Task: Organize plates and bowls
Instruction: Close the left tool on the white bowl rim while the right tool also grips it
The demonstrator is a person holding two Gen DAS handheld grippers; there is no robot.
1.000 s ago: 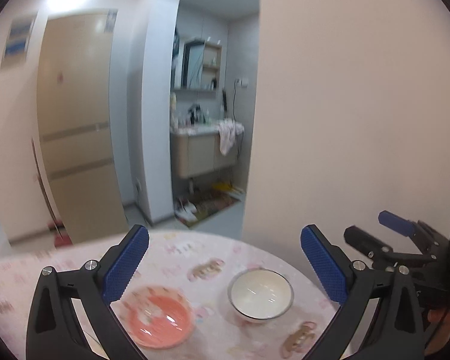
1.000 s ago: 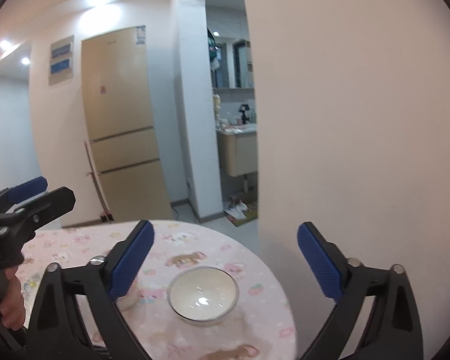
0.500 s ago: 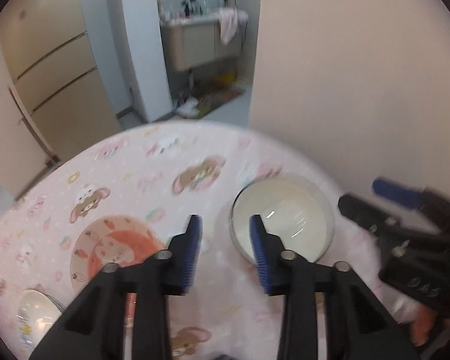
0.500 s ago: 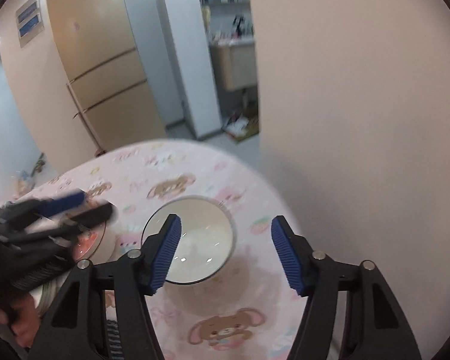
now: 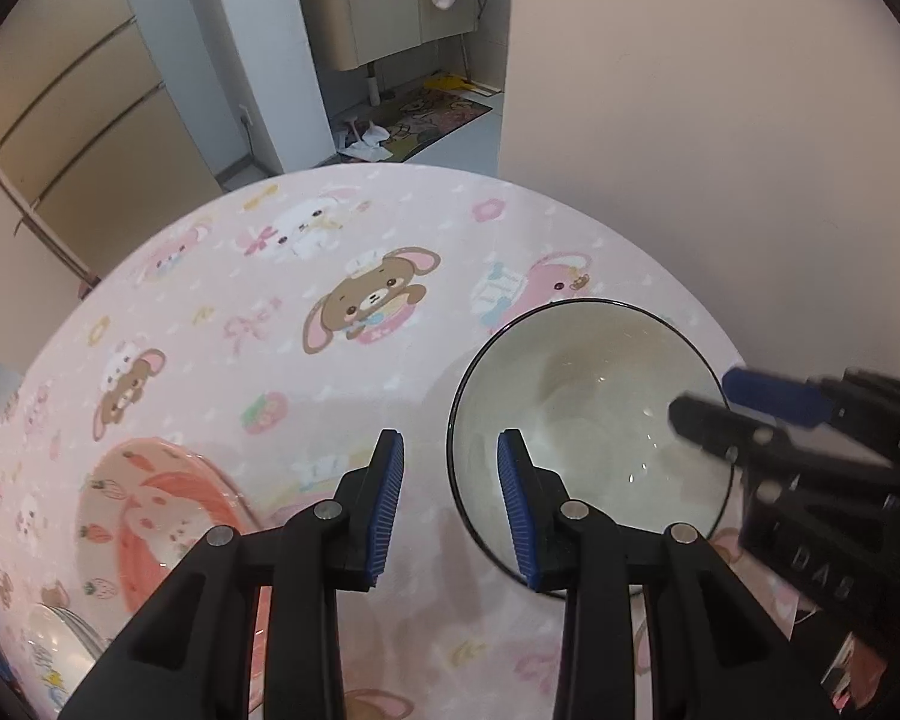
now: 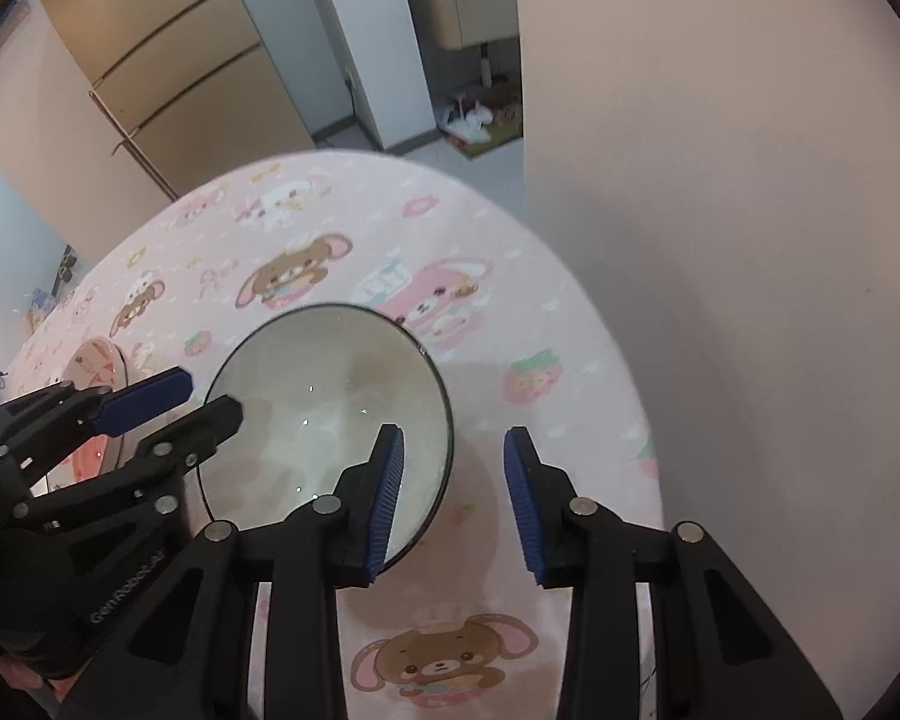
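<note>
Both grippers have dropped right down onto the white bowl in the last second. The left gripper went from wide open to a narrow gap, now straddling the bowl's left rim at lower middle of its view, one pad inside, one outside, not pinching yet as far as I can tell. The right gripper narrowed too and sits across the opposite rim, same deal.

The white bowl rests empty on the worktop, right of centre. The pink plate is at lower left, another bowl just below it.

Looks like a two-sided lift is next, probably stacking it over there.
</note>
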